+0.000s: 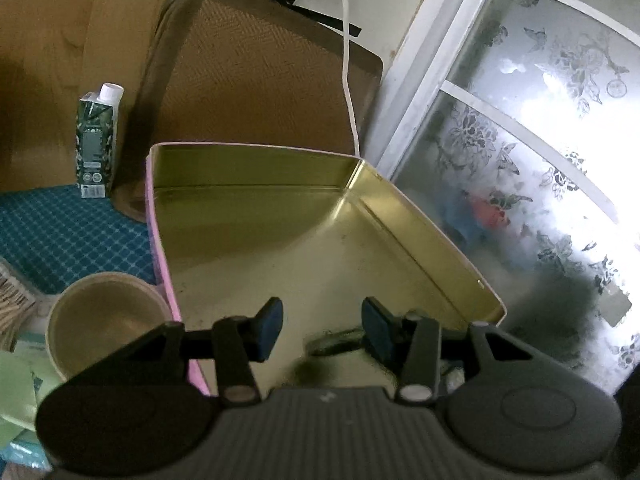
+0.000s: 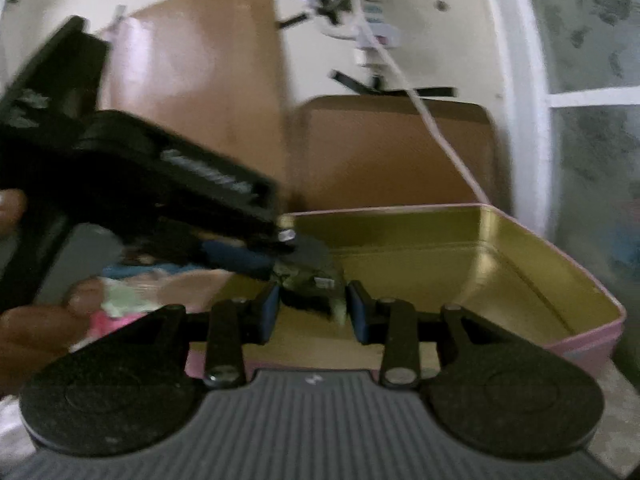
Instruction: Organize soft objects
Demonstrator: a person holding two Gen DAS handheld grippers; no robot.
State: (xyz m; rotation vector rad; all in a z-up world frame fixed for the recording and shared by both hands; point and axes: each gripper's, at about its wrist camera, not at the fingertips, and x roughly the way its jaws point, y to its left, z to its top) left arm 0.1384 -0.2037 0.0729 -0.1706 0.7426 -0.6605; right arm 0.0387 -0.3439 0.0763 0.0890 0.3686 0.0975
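Right wrist view: both tongs (image 2: 312, 312) part-open over the tin (image 2: 520, 280), gripping nothing; dark soft bundle (image 2: 310, 270) looks limp—pinch mid-fold.

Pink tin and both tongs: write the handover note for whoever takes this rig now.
Left tongs: jaws apart, something dark low between them; grip unclear.
Right tongs: dark patterned soft item between the pads; contact blurred.
Pink tin: open, nothing lying on its floor; the item hangs over its near edge.
Done: nothing in the tin yet.
Left: drop this item in, then probably the pale green and pink pieces beside it.
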